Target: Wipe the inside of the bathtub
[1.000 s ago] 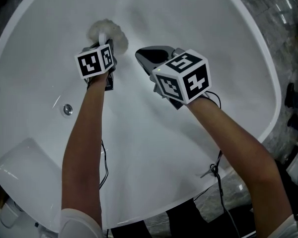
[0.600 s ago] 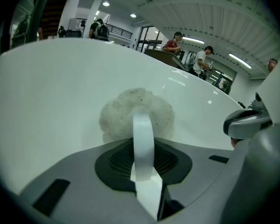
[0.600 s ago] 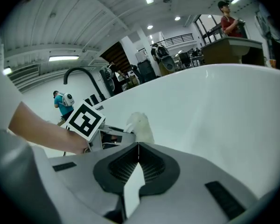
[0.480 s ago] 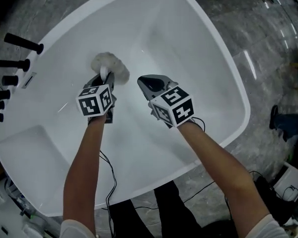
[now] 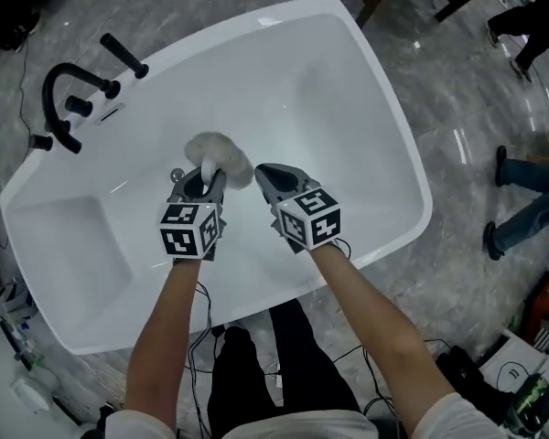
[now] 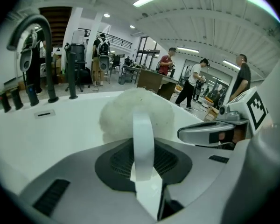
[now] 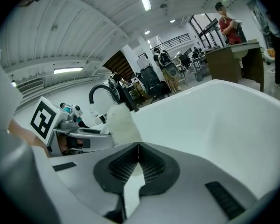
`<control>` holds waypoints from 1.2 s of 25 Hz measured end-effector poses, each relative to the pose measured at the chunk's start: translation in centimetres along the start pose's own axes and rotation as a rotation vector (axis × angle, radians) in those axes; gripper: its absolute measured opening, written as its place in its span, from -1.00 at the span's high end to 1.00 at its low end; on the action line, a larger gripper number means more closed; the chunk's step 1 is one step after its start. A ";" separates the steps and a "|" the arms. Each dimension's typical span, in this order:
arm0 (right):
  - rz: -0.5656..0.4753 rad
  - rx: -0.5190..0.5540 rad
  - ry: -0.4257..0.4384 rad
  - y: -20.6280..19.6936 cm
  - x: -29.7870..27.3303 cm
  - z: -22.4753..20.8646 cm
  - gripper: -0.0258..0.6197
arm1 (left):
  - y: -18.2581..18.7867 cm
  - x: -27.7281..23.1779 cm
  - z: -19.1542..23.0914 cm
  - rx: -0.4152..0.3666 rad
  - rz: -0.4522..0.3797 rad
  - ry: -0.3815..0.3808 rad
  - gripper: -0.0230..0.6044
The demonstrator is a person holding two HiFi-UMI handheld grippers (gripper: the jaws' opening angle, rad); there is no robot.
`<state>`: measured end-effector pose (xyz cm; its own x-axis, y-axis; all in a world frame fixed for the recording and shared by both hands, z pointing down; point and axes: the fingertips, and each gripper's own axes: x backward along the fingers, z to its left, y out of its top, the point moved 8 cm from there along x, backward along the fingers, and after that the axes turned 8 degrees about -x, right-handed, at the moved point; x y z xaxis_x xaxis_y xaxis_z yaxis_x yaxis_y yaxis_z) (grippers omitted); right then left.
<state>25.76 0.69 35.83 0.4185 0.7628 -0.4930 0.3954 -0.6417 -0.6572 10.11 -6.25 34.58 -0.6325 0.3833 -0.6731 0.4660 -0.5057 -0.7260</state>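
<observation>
While a person bends over a white bathtub, both arms reach down into it, each hand holding a gripper. On the left gripper, the jaws are pinched on the flat white handle of a fluffy white scrubber. The handle stands upright between them, and the woolly head sits just beyond the jaw tips, against the tub's inner surface near the middle of the basin. On the right gripper, the jaws are pressed together with nothing between them (only a thin seam shows where they meet). Its tips point into the tub, and the scrubber head lies just ahead and to the left of them, close but apart. The two grippers sit side by side. A black faucet stands on the tub's rim, well beyond and to the left of the left jaws.
</observation>
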 end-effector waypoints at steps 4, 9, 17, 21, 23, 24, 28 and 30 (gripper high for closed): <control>-0.029 -0.021 -0.016 -0.8 2.8 3.7 0.86 | -0.5 5.6 -1.0 -0.034 -0.013 0.011 0.63; -0.037 0.055 -0.015 -1.7 6.2 9.9 0.86 | -1.8 13.8 -1.4 -0.052 -0.039 0.046 0.62; -0.031 0.180 0.064 -4.7 13.1 24.5 0.86 | -5.2 30.4 -3.3 -0.069 -0.075 0.018 0.62; -0.094 0.185 0.088 -4.7 17.6 31.1 0.86 | -6.4 39.2 -4.3 -0.079 -0.133 0.032 0.62; -0.118 0.203 0.102 -4.9 19.2 34.2 0.86 | -7.1 43.3 -4.6 -0.082 -0.165 0.043 0.62; -0.127 0.213 0.107 -5.2 19.8 35.8 0.86 | -7.6 45.1 -4.7 -0.086 -0.175 0.046 0.63; -0.161 0.231 0.105 -6.5 22.2 40.4 0.86 | -9.8 51.0 -5.2 -0.083 -0.209 0.059 0.62; -0.176 0.230 0.099 -7.0 23.2 41.8 0.86 | -10.5 53.2 -5.4 -0.075 -0.232 0.073 0.62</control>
<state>-1.46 26.23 5.18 0.4418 0.8421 -0.3093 0.2784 -0.4565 -0.8451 -25.12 23.67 5.63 -0.6827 0.5388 -0.4936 0.3602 -0.3396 -0.8689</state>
